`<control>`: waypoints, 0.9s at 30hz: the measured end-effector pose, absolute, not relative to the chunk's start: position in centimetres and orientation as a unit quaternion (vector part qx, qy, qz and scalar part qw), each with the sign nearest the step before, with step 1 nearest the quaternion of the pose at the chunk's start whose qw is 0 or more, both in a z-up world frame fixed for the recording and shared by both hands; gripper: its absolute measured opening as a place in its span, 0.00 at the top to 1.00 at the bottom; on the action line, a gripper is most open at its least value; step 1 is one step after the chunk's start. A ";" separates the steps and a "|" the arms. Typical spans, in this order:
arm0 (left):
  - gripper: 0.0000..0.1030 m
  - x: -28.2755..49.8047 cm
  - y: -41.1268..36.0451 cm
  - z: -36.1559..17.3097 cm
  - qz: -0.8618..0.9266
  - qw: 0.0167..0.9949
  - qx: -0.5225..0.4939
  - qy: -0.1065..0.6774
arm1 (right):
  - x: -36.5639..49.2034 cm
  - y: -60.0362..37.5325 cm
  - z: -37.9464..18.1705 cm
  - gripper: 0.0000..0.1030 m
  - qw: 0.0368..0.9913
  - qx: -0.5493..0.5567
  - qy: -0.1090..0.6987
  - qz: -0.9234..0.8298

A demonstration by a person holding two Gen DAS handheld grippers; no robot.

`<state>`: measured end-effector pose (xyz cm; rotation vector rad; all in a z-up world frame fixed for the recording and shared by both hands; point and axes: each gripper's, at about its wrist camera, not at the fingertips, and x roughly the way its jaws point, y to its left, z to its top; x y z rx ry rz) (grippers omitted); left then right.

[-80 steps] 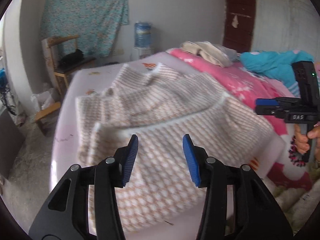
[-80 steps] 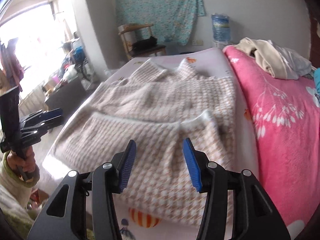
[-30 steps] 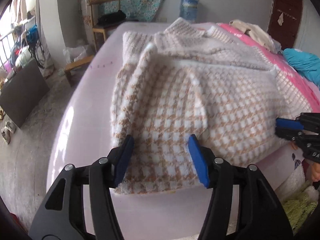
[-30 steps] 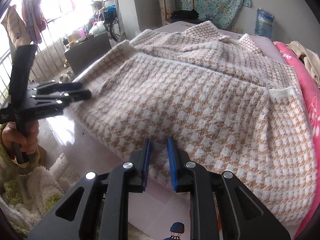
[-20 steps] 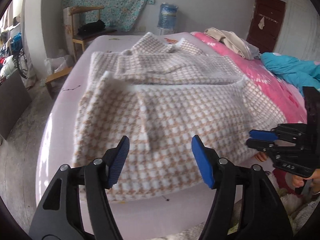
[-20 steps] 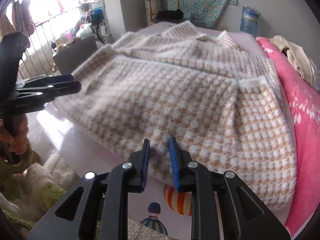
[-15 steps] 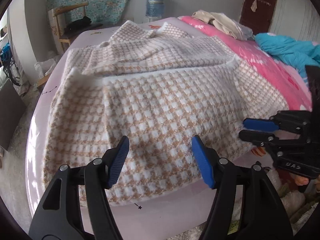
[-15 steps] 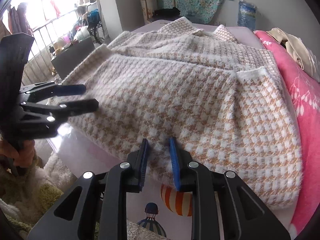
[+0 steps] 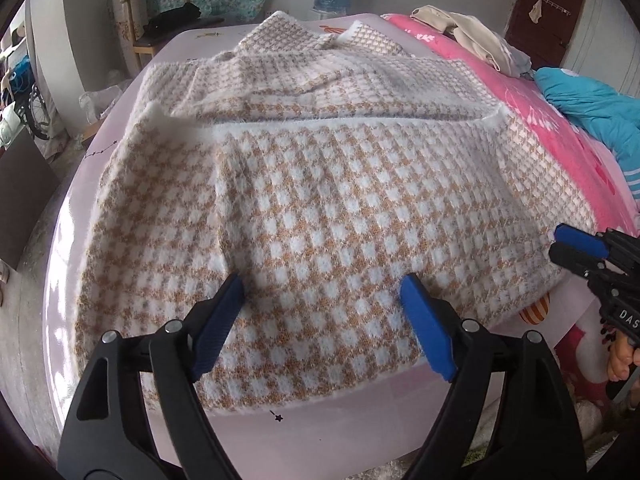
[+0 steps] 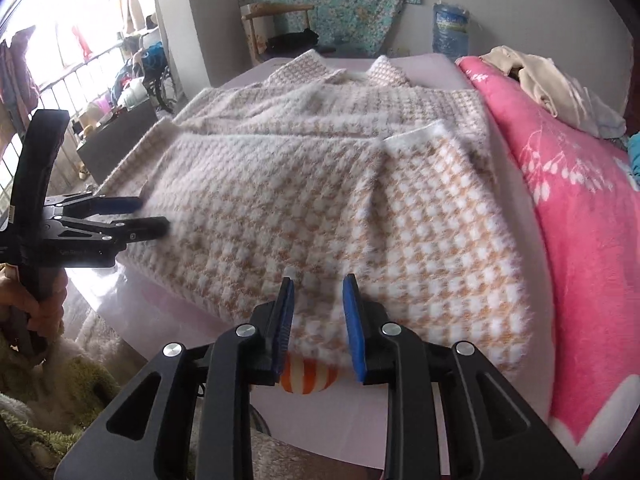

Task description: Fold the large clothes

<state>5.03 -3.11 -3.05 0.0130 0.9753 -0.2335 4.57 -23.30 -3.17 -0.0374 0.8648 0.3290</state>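
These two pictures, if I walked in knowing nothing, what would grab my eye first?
Most likely the big fluffy tan-and-white checked sweater, spread across the pale sheet with its lower part folded up over itself. Next, the two black claws with blue pads at its near edge: the left claw gapes wide, the right claw stands narrowly open. A bright pink blanket lies alongside, right of the sweater.

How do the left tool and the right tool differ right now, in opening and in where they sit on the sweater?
The left tool is wide open; the right tool is open only narrowly. The left tool sits over the near hem of the sweater toward its left side; the right tool sits at the hem toward the pink blanket, above a striped print on the sheet. Both have blue pads, point at the hem, and grip nothing.
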 end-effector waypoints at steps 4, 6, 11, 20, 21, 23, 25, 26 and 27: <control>0.24 5.0 -3.1 -3.0 -0.108 0.878 0.007 0.467 | 5.1 -26.6 -4.2 0.74 0.898 -0.007 0.431 0.090; 0.23 5.0 -3.2 -3.0 -0.109 0.878 0.006 0.466 | 5.8 -27.6 -6.2 0.74 0.888 0.013 0.451 0.089; 0.23 5.0 -3.1 -3.0 -0.110 0.877 0.007 0.468 | 5.2 -27.1 -4.2 0.72 0.899 -0.003 0.430 0.087; 0.23 5.0 -3.1 -2.5 -0.108 0.876 0.014 0.471 | 5.8 -28.0 -4.1 0.62 0.899 -0.023 0.435 0.048; 0.23 4.9 -3.0 -2.1 -0.106 0.877 0.018 0.468 | 5.8 -27.5 -3.4 0.61 0.903 -0.028 0.425 0.054; 0.23 4.7 -3.0 -1.1 -0.099 0.884 0.032 0.456 | 5.9 -26.8 -1.9 0.55 0.910 -0.017 0.407 0.080; 0.23 4.9 -2.9 -0.2 -0.100 0.889 0.034 0.446 | 6.3 -26.0 -0.9 0.51 0.914 -0.010 0.393 0.101; 0.23 5.1 -2.9 0.1 -0.098 0.891 0.035 0.443 | 6.8 -25.4 -0.6 0.51 0.914 -0.004 0.390 0.116; 0.23 5.5 -2.8 0.3 -0.093 0.892 0.038 0.440 | 7.3 -24.9 -0.5 0.51 0.912 0.003 0.389 0.130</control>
